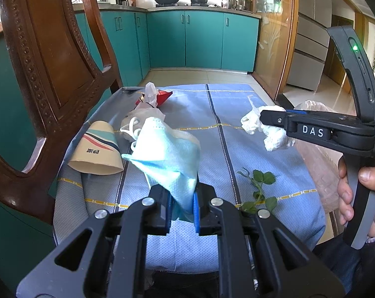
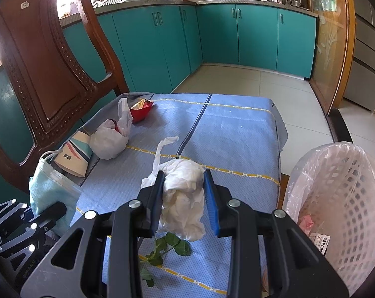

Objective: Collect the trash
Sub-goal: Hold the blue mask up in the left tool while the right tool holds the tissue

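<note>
Both hands are loaded and neither load has been dropped yet. The left gripper (image 1: 182, 208) is clamped nearly shut on a blue face mask (image 1: 167, 159), which stands up from between its blue pads above the near part of the bench (image 1: 262, 104). The right gripper (image 2: 183, 198) is closed partway on a crumpled white tissue (image 2: 185, 193) that bulges out between its two fingers; it hangs over the right half of the bench, near the edge.

The bin (image 2: 341, 198), a white lattice basket lined with a thin plastic bag, stands on the floor just beside the bench's right edge. Some scraps already lie inside it, a pink piece and a printed label among them, so I judge the collecting is under way, not just starting.

Left on the blue cloth: a paper cup (image 2: 75, 156) lying on its side at the left edge, a knotted white plastic bag (image 2: 110, 139) just beside it, a red wrapper (image 2: 141, 110) at the far left, and a leafy green stem (image 2: 162, 250) at the near edge. After the mask and tissue go in the bin, those four remain, so roughly half the job appears outstanding.
</note>
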Demonstrator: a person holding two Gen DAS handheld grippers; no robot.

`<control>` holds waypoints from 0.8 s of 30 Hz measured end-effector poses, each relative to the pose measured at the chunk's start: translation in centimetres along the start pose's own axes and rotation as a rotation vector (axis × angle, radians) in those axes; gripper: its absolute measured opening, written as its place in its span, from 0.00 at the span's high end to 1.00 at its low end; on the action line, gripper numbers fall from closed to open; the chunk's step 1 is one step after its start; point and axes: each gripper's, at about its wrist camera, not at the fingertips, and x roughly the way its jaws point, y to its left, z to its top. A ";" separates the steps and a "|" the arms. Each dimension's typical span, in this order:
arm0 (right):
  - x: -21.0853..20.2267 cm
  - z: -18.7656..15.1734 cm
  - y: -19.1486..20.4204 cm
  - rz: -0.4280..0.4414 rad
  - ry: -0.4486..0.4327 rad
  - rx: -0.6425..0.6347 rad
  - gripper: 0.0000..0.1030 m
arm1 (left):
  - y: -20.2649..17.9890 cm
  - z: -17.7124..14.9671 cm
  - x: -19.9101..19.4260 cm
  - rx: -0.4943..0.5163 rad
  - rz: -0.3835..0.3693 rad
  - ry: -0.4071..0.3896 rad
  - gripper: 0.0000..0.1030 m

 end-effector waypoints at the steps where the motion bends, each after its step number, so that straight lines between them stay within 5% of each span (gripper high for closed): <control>1: 0.0 0.0 0.0 -0.001 0.000 -0.001 0.69 | 0.0 0.0 0.0 -0.001 0.000 0.000 0.87; 24: 0.3 -0.4 0.3 -0.011 0.009 -0.017 0.69 | 0.5 -0.6 -0.1 -0.008 0.007 0.011 0.87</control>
